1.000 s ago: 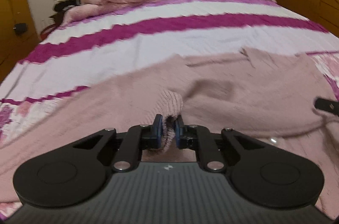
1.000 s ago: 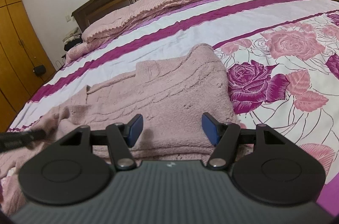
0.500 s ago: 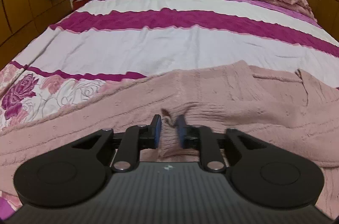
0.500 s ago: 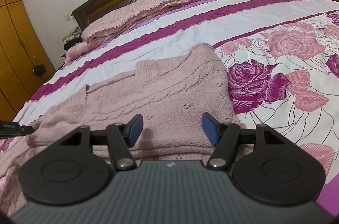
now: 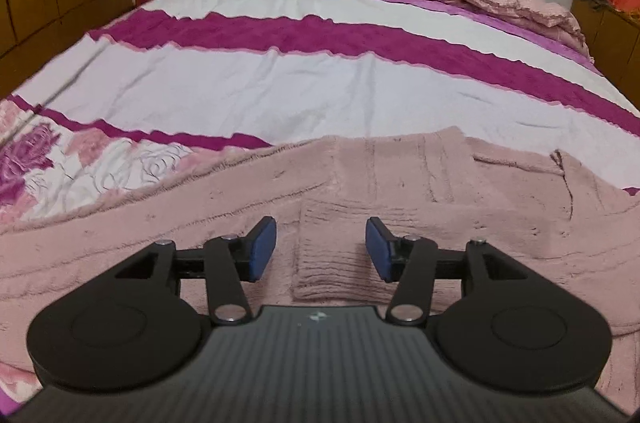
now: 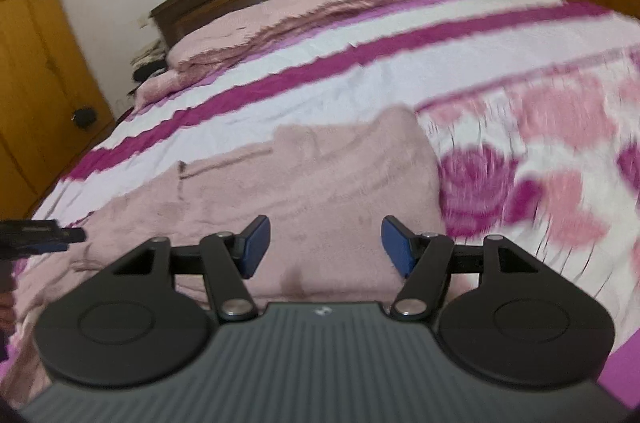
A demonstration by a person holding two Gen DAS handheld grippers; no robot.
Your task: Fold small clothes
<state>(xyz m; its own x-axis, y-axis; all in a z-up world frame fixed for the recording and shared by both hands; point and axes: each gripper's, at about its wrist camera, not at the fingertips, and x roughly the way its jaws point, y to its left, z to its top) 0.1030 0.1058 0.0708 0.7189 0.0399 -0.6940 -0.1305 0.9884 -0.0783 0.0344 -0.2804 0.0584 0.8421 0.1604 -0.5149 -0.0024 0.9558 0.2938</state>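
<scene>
On bedspread [image 5: 320, 91], unlabelled pink sweater [image 5: 420, 191].

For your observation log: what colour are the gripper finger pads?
Blue pads, clearest in the left wrist view.

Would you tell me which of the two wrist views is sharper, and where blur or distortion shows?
Left wrist view: sharp; the pink sweater shows knit ribs, fisheye bending the bedspread stripes. Right wrist view: motion-blurred; the rose print smears, though the right gripper stays crisp.
</scene>
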